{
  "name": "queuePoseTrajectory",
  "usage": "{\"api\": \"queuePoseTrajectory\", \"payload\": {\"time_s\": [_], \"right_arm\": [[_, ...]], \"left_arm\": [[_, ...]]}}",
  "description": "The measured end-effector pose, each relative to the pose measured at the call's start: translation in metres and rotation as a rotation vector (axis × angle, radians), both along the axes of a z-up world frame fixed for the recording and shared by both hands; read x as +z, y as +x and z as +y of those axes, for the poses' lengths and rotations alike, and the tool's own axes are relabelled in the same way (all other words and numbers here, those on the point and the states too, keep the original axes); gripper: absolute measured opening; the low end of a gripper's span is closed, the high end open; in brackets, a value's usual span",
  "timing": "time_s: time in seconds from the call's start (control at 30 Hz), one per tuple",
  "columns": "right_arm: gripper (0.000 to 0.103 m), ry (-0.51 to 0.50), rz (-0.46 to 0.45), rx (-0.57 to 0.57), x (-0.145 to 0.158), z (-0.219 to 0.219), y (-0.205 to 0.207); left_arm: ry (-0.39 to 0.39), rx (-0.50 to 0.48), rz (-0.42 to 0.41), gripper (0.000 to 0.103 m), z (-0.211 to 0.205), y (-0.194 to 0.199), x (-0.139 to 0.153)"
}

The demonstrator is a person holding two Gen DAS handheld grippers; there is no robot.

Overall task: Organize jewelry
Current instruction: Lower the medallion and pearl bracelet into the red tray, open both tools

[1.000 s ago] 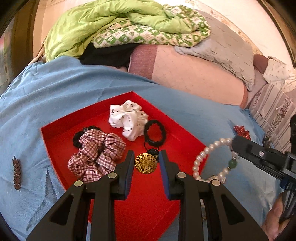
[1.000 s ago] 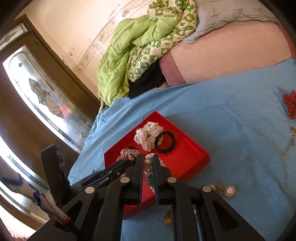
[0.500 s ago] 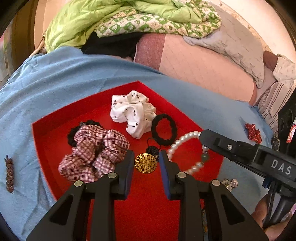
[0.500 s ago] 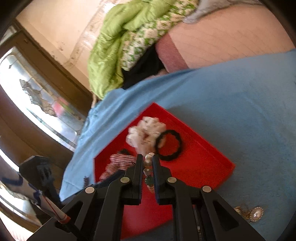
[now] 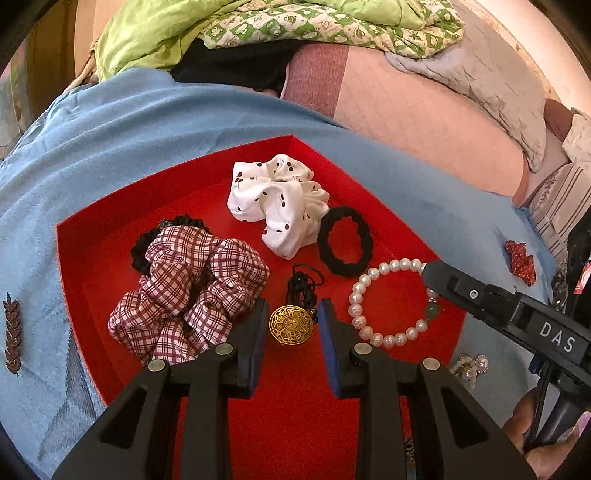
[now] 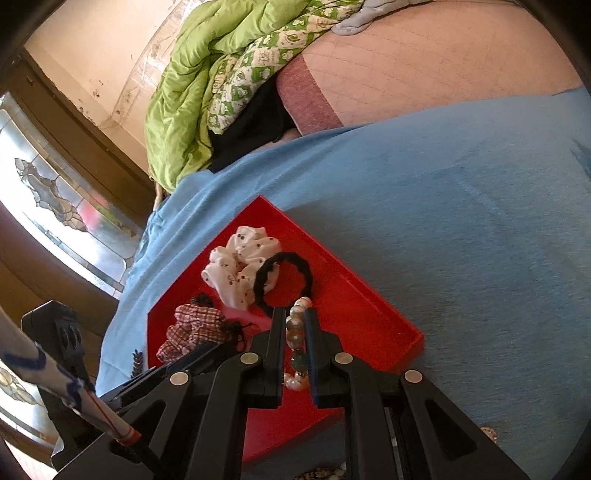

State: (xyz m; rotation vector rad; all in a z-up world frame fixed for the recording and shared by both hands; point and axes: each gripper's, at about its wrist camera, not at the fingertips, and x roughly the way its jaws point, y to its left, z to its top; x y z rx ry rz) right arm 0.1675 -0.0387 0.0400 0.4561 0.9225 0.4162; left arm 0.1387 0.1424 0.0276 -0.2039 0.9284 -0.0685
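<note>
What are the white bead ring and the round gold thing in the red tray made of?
The bead bracelet looks like pearls or pearl-like beads: round, creamy white, softly glossy, with one dark green bead that could be stone or glass. The gold medallion looks like metal: shiny yellow with a cut-out pattern, on a black cord. The red tray looks matte, perhaps plastic or card; I can't be sure.

Blue bedspread (image 5: 92, 140), green quilt (image 5: 155, 29) heaped behind, grey pillow (image 5: 491, 81), stained-glass door (image 6: 55, 192)
</note>
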Motion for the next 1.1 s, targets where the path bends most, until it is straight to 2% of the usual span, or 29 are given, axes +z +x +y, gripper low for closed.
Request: {"api": "queuePoseTrajectory", "payload": {"time_s": [0.3,0.63,0.77,0.97,1.1], "right_arm": [[0.012,-0.051,0.003,0.003,-0.003,0.004,-0.001],[0.012,-0.046,-0.006,0.005,0.003,0.003,-0.004],[0.012,-0.047,-0.009,0.004,0.006,0.002,-0.005],[0.012,-0.041,-0.015,0.003,0.012,-0.002,-0.006],[0.012,-0.038,-0.021,-0.005,0.017,-0.007,-0.008]], "left_arm": [[0.013,0.025,0.008,0.026,0.006,-0.003,-0.001],[0.027,0.033,0.011,0.027,0.005,-0.005,-0.001],[0.042,0.045,-0.003,0.037,0.006,-0.007,0.002],[0.032,0.060,-0.034,0.039,0.011,-0.010,0.010],[0.024,0.072,-0.057,0.044,0.014,-0.013,0.017]]}}
